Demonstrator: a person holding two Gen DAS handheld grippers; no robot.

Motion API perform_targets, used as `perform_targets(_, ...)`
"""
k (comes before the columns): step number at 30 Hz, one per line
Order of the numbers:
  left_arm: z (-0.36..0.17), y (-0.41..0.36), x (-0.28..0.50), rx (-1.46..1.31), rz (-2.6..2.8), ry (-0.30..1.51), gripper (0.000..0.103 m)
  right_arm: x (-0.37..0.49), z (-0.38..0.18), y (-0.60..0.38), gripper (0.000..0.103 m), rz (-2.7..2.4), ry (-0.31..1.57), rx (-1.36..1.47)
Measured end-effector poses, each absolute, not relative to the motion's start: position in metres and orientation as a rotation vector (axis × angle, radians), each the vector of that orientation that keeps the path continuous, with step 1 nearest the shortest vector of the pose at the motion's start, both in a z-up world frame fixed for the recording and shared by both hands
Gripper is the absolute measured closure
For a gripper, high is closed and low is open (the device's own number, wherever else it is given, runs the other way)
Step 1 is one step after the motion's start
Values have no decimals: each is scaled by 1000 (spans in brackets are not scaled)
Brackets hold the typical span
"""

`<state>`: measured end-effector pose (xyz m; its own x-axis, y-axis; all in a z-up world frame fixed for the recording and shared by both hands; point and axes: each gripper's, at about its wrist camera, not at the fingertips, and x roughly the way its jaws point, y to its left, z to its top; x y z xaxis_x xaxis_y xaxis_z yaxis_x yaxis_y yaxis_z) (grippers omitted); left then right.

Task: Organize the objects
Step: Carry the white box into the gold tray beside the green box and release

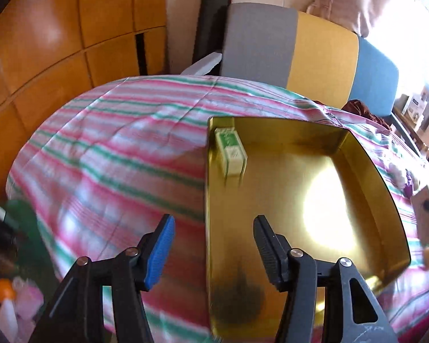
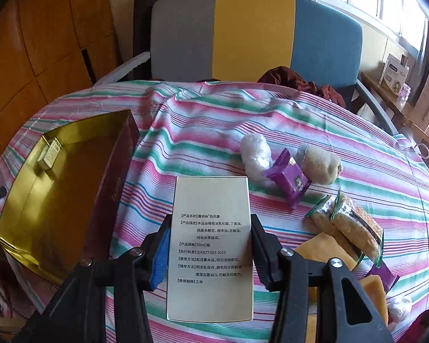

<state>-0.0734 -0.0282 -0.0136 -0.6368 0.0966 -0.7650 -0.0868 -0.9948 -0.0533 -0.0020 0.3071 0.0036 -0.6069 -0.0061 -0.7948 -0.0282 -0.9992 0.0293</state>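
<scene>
A gold-lined box lies open on the striped tablecloth. In its far left corner sits a small green and white carton. My left gripper is open over the box's near left wall, with nothing between its fingers. My right gripper is shut on a cream carton with printed text, held above the cloth just right of the box. To the right lie a purple snack packet, a white wad, a beige sock and wrapped rice crackers.
A chair with a grey, yellow and blue back stands behind the table. Wooden cabinets fill the left. Yellow sponges and another purple packet lie near my right gripper. Bottles stand low on the left.
</scene>
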Motion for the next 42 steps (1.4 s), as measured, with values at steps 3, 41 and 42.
perform_targets(3,-18,-34,-62,-1291,2760,-52,45,-3,22,282,53,2856,27,-1353)
perform_targets(41,-21,-90,-45,-1295,2907,-181,41,-145,-46,26,51,2769,333,-1961)
perform_targets(42,-22,-90,-45,-1298,2906,-186,41,-148,-49,24,50,2757,411,-1993)
